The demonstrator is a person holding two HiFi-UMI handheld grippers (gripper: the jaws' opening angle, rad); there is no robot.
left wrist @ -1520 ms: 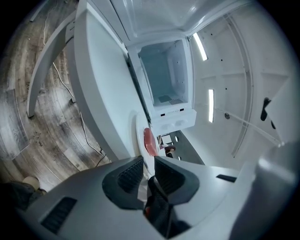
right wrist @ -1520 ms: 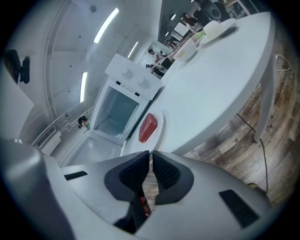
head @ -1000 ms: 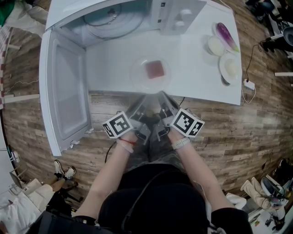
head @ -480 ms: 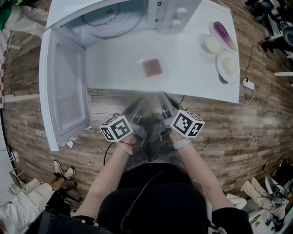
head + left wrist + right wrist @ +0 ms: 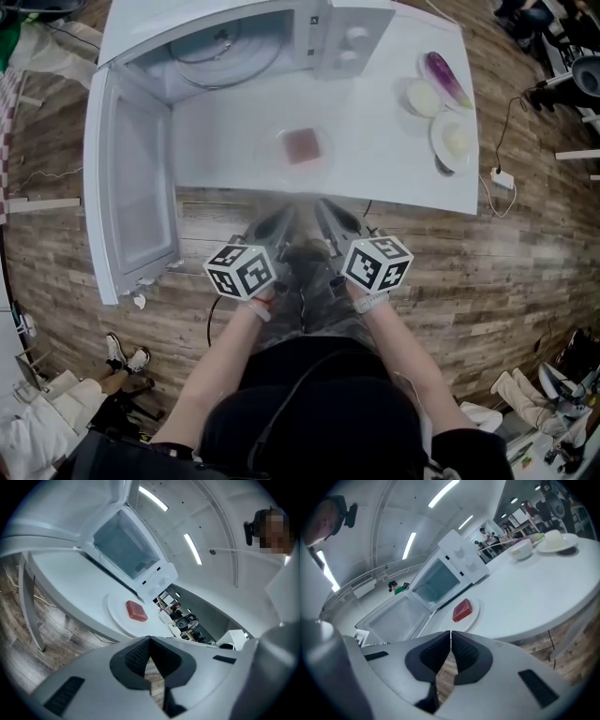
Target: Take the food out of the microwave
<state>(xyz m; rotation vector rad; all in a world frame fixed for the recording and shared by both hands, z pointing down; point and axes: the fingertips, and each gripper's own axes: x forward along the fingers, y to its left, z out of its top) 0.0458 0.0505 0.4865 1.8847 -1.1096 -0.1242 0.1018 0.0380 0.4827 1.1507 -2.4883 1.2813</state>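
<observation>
A red block of food point(image 5: 302, 145) lies on a clear plate point(image 5: 323, 157) on the white table point(image 5: 394, 173), in front of the microwave point(image 5: 234, 42), whose door point(image 5: 131, 178) hangs open to the left. Both grippers are held over the floor, short of the table's near edge and apart from the plate. My left gripper point(image 5: 284, 216) has just closed its jaws, and nothing is between them point(image 5: 150, 639). My right gripper point(image 5: 323, 210) is shut too, its pads meeting on nothing point(image 5: 450, 639). Both gripper views show the food point(image 5: 136, 611) point(image 5: 461, 610) ahead.
At the table's right end stand a purple eggplant point(image 5: 444, 73), a small bowl point(image 5: 421, 96) and a plate with a white item point(image 5: 454, 139). A power strip point(image 5: 500, 176) and its cable lie on the wooden floor to the right. The open door juts out past the table's left edge.
Both grippers have drawn back a little from the table edge and rolled, their marker cubes turning. The plate with the food has stayed on the table.
</observation>
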